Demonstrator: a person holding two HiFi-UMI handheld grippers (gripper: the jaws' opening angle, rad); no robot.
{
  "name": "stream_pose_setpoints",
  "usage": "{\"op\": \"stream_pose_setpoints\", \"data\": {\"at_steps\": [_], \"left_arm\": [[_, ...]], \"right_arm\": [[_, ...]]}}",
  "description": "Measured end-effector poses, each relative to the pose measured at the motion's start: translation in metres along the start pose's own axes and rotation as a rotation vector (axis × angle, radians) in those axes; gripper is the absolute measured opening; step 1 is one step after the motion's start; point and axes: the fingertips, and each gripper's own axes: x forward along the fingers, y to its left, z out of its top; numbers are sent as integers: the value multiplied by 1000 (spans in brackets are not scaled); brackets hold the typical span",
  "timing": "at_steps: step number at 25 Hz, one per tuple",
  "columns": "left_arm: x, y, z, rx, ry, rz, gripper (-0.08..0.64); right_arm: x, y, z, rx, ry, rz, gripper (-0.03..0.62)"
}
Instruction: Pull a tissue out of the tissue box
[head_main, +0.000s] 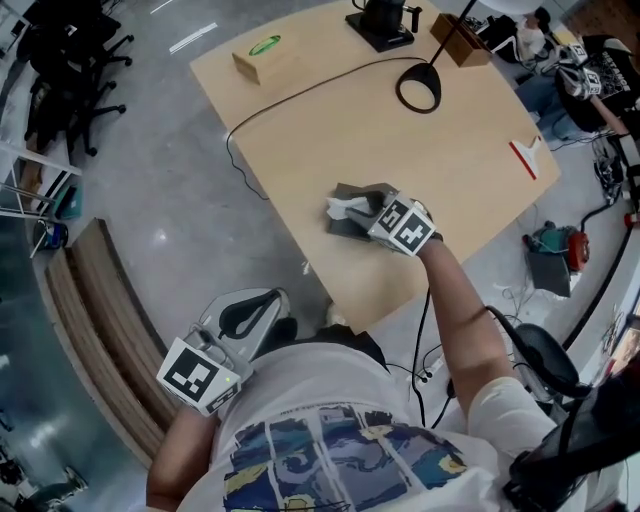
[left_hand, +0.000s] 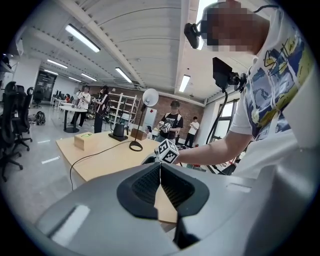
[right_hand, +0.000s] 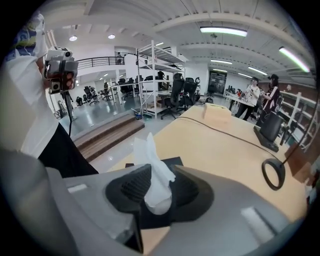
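A dark grey tissue box (head_main: 350, 222) sits near the front edge of the light wooden table (head_main: 450, 170), with a white tissue (head_main: 342, 207) sticking up out of it. My right gripper (head_main: 372, 208) reaches down onto the box top. In the right gripper view the tissue (right_hand: 152, 165) stands upright between the pads of my right gripper (right_hand: 160, 192), which is open closely around it; the black box (right_hand: 172, 161) lies beneath. My left gripper (head_main: 245, 315) hangs off the table beside my body, and its pads meet with nothing between them (left_hand: 160, 185).
A wooden box with a green top (head_main: 265, 55) stands at the table's far left. A black ring lamp (head_main: 418, 88) with a cable (head_main: 300, 95), a black stand (head_main: 380, 25) and a red and white tool (head_main: 527, 155) also lie on the table. Wooden steps (head_main: 90, 300) run at the left.
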Motion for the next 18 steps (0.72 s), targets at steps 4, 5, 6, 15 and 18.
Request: {"op": "stream_pose_setpoints", "data": {"at_steps": [4,5,6,15,18], "left_arm": [[2,-3,-1,5,-2,-14,6],[2,-3,-1,6,-4,-17,6],[3,-4,0,7,-6,-19,6],[-1,-7,2,26,-16,-39,6],[-5,-7,2,30,-19,-44,6]], "right_arm": [[-5,4,-3,4,-12,-31,49],[-5,4,-4,6,-14,-38,36],[-6,5,-5,7,-15,-45,21],[-18,9,-5,18,-27,-98,3],[-23,8,-1,19,-30,-119,3]]}}
